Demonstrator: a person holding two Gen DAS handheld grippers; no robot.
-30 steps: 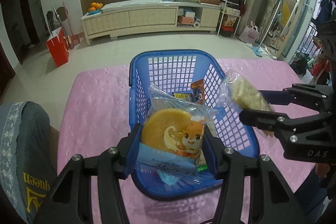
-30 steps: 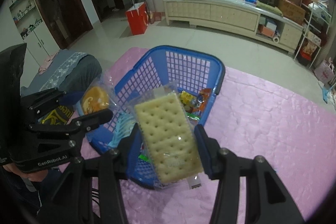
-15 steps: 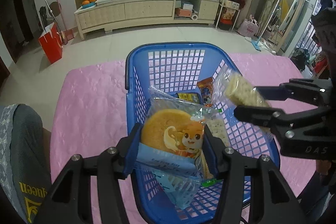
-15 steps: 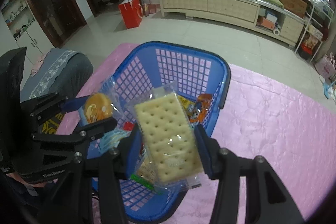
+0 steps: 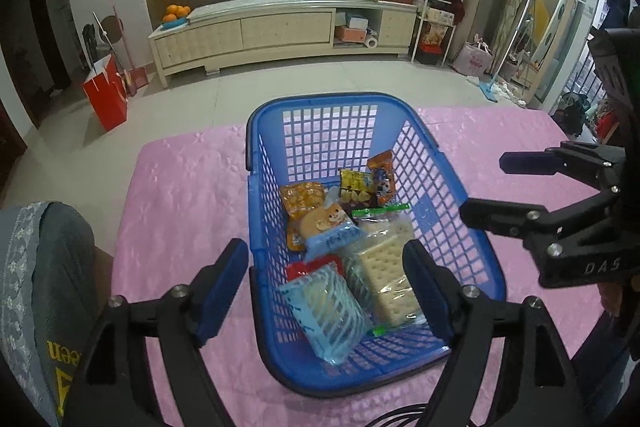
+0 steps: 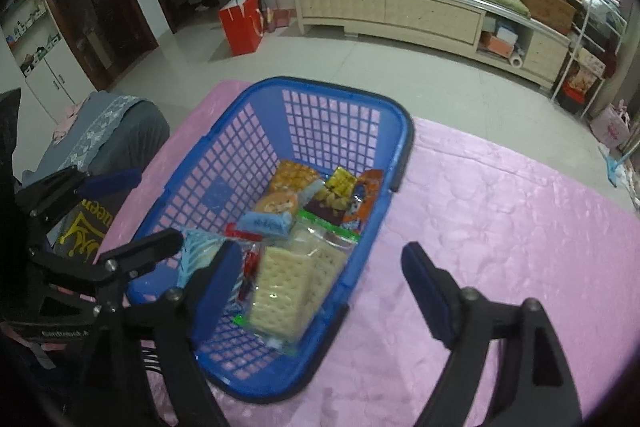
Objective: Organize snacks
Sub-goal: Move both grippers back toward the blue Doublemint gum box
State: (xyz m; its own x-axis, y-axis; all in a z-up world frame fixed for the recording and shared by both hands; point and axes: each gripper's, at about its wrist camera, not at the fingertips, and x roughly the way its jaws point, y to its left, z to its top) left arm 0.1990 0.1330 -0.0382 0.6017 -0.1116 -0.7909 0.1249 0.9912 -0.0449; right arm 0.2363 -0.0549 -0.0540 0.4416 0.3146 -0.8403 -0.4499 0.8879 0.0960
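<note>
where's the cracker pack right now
The cracker pack lies inside the blue basket, at its near right in the left wrist view, beside the light blue wafer pack and below the round cake pack.

left gripper (image 5: pixel 326 291) jaws opening, empty, right gripper (image 6: pixel 320 281) likewise

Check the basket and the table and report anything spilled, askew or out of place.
Nothing stands out. All the snack packets lie inside the blue basket, piled loosely, the cracker packet on top near the front. Nothing has spilled onto the pink tablecloth. Both grippers are opening, with nothing between their jaws.
</note>
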